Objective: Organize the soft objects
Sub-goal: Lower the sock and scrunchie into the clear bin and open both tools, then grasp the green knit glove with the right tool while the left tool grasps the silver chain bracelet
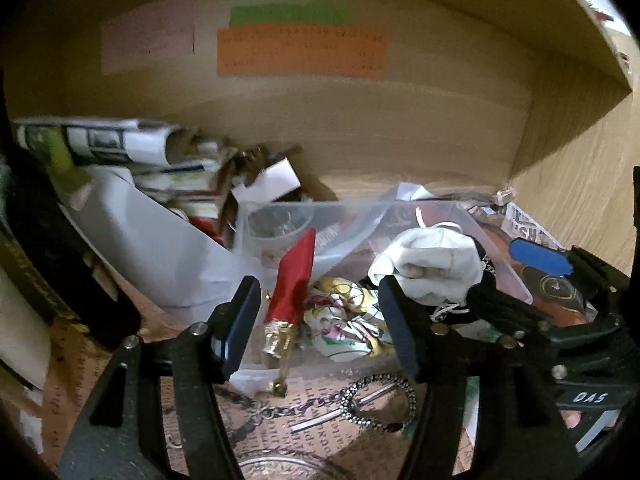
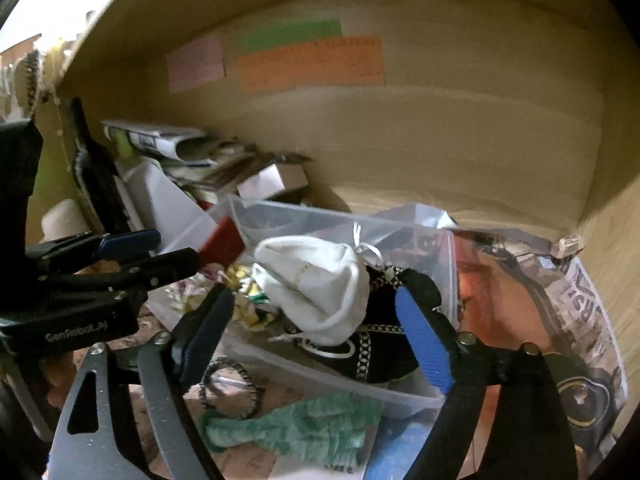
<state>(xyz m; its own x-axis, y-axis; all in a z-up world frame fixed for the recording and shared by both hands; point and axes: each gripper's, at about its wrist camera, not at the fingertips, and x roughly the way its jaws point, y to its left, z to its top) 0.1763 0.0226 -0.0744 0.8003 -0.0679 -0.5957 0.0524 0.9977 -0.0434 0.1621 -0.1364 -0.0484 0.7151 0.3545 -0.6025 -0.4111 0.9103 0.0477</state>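
Observation:
A clear plastic bin [image 2: 332, 376] on a wooden shelf holds a white cloth pouch [image 2: 316, 284] on top of a black embroidered pouch [image 2: 360, 356], a floral fabric bundle [image 1: 348, 328] and a red tassel piece [image 1: 292, 280]. My right gripper [image 2: 316, 332] is open, its fingers on either side of the white and black pouches. My left gripper [image 1: 320, 324] is open around the red tassel and the floral bundle; it also shows at the left of the right wrist view [image 2: 152, 248]. A green knitted piece [image 2: 296, 428] lies in front of the bin.
Rolled papers and small boxes [image 1: 160, 168] are piled at the back left. A metal buckle with chain [image 1: 372, 400] lies in front. A newspaper-print bag [image 2: 584, 320] sits to the right. Coloured sticky notes [image 1: 300, 48] are on the back wall.

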